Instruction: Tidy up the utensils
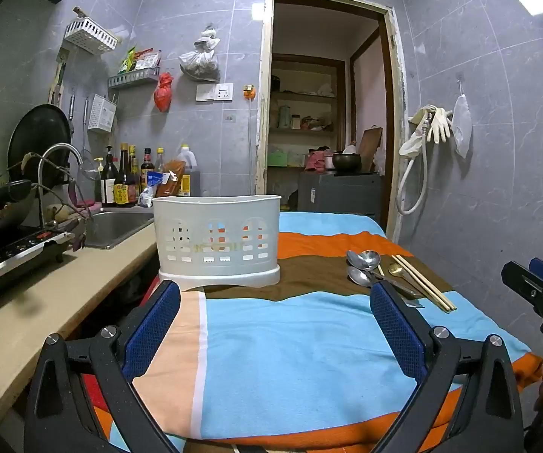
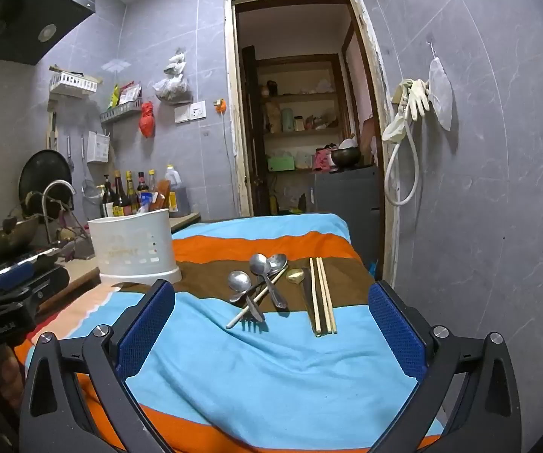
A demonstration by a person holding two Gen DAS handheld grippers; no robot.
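A white slotted utensil holder [image 1: 218, 239] stands upright on a striped cloth [image 1: 290, 347], at the far left of it; it also shows in the right wrist view [image 2: 135, 247]. Several utensils lie in a loose pile to its right: steel spoons [image 2: 260, 264], a fork [image 2: 250, 321], a gold spoon [image 2: 296, 275] and wooden chopsticks [image 2: 322, 294]. In the left wrist view the spoons [image 1: 363, 260] and chopsticks [image 1: 422, 281] lie beyond the right finger. My left gripper [image 1: 275, 302] is open and empty, short of the holder. My right gripper [image 2: 271, 302] is open and empty, short of the pile.
A counter [image 1: 63, 294] with a sink [image 1: 116, 226], tap, stove and sauce bottles [image 1: 128, 181] runs along the left. A tiled wall with a hose and gloves [image 2: 411, 113] stands on the right. An open doorway [image 2: 301, 113] lies beyond the cloth.
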